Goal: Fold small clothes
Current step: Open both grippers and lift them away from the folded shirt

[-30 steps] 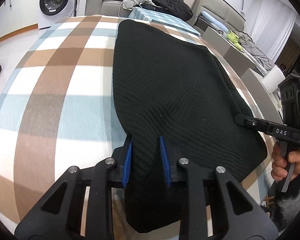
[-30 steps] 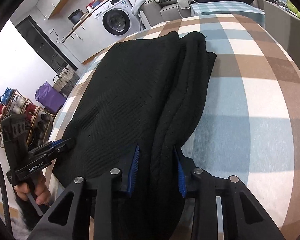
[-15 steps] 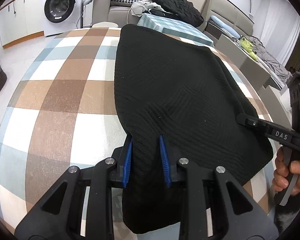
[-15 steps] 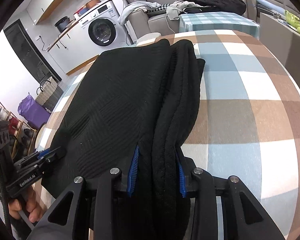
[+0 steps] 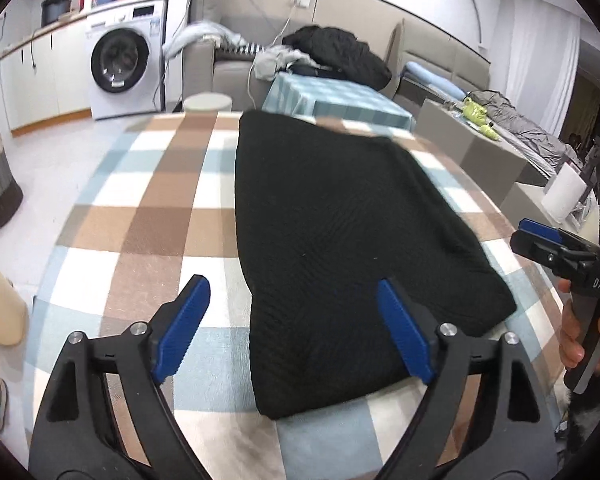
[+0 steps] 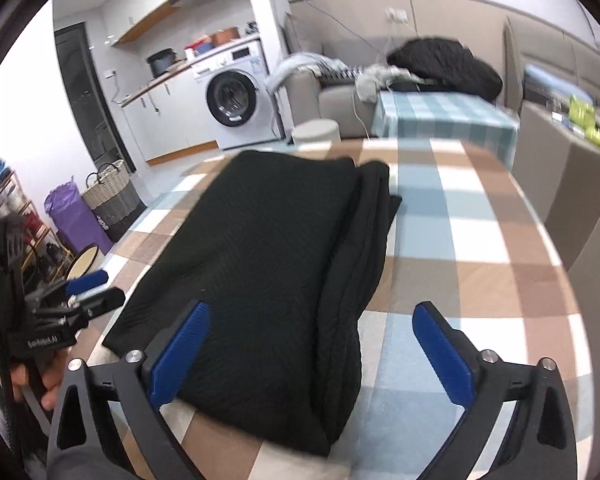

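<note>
— Where's the black knit garment [image 5: 340, 240] sitting?

— Flat on the checked tablecloth [image 5: 148, 224], stretching straight ahead of both tools. From the left gripper [image 5: 292, 328], its near end lies just ahead of and between the two blue pads [image 5: 184, 324], slightly toward the right-hand finger (that pad overlaps the cloth's edge in the picture, though whether it touches I cannot tell).

— And that gripper's fingers?

— Spread wide, holding nothing.

— The right gripper [image 6: 312, 348]?

— Also spread wide, empty. Its left pad [image 6: 180, 356] sits over the garment's near end; its right pad [image 6: 440, 356] is over bare tablecloth [image 6: 480, 240], apart from the fabric. The folded layers [image 6: 364, 240] bunch along the side of the garment nearer that right pad.

— Can each tool see the other?

— Yes. The right one shows off to the right of the left camera, clear of the cloth's corner, gripped by a hand [image 5: 584, 332]. The left one appears at the far left of the right camera.

— Beyond the table?

— A washing machine [image 6: 236, 100] and a sofa [image 5: 228, 68] with clothes heaped on it.
</note>
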Demonstrator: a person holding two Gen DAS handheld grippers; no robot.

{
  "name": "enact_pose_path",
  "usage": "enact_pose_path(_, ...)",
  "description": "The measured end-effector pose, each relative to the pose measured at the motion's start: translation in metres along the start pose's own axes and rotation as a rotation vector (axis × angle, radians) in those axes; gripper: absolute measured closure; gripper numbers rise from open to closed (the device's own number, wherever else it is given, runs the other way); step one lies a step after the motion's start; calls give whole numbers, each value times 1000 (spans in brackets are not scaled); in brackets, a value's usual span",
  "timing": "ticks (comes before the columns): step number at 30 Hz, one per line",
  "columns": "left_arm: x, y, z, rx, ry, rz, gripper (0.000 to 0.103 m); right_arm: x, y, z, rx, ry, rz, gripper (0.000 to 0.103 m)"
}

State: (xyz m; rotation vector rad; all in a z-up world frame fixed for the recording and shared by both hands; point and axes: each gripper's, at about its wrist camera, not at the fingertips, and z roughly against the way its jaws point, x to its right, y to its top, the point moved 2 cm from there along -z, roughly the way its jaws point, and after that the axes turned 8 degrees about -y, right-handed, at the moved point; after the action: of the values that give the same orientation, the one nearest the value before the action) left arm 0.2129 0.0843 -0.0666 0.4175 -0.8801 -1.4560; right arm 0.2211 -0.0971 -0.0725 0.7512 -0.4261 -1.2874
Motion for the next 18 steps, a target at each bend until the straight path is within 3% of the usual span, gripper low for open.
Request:
enact_pose_path(3, 7, -4, 20, 55, 13, -16, 1, -6, -4, 14, 33, 13, 19, 0)
enact_pose_path(18, 23, -32, 67, 174, 75, -85, 1, -19, -41, 58, 191, 52, 77, 0)
